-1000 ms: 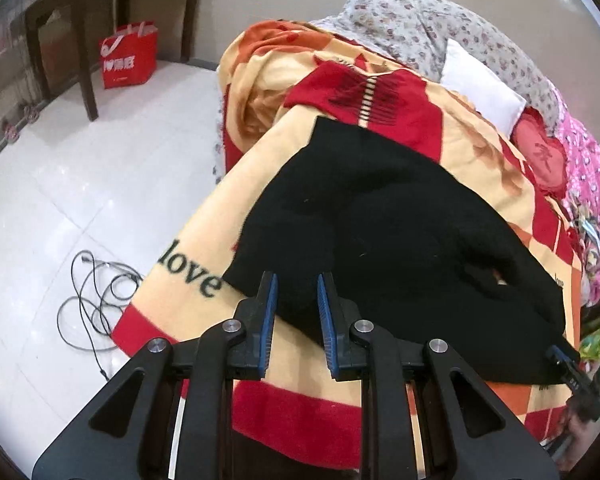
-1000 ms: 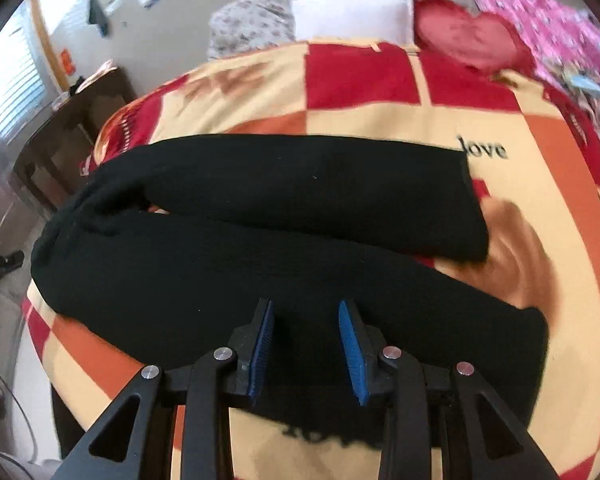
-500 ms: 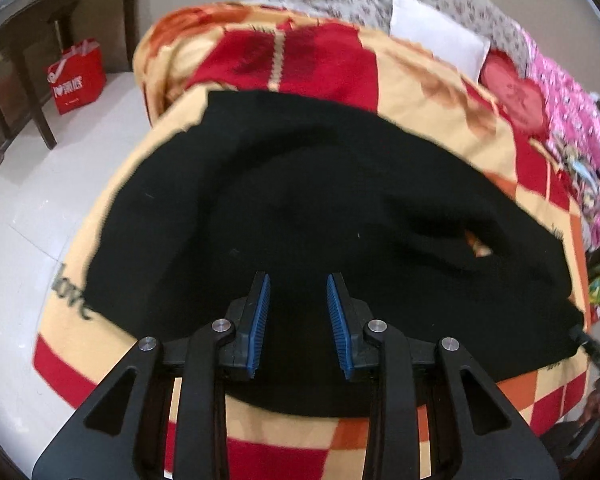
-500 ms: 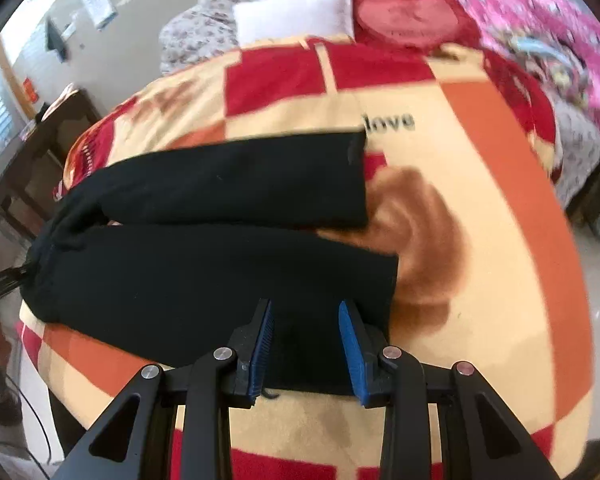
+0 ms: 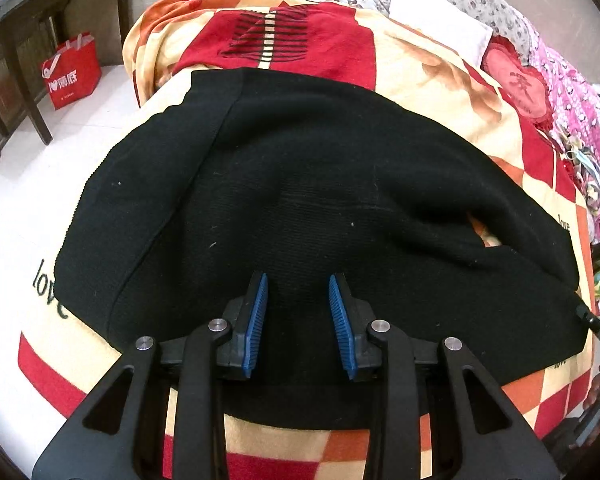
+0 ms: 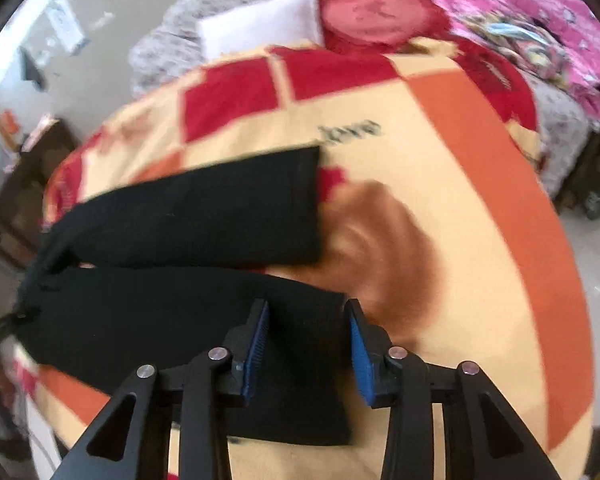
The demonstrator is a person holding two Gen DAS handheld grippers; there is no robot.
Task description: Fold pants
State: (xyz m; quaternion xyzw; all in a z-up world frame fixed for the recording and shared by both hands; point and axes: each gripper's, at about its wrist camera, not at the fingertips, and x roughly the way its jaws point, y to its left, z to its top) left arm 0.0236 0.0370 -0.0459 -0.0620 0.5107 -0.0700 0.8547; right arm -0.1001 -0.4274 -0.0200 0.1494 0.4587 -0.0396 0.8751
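Black pants (image 5: 300,200) lie spread flat on a red, orange and cream blanket (image 5: 440,80) on a bed. In the left wrist view the waist end fills the middle; my left gripper (image 5: 298,312) is open and empty just above the near waist edge. In the right wrist view, which is blurred, both legs (image 6: 204,216) run left to right, the far leg apart from the near one. My right gripper (image 6: 306,344) is open and empty over the hem end of the near leg (image 6: 292,360).
A white pillow (image 5: 436,28), a red heart cushion (image 5: 516,80) and pink bedding (image 5: 580,120) lie at the head of the bed. A dark wooden table (image 5: 32,40) and a red shopping bag (image 5: 72,72) stand on the white floor at left.
My left gripper has moved in over the waist and opened a little wider. My right gripper has swept right along the near leg to its hem end.
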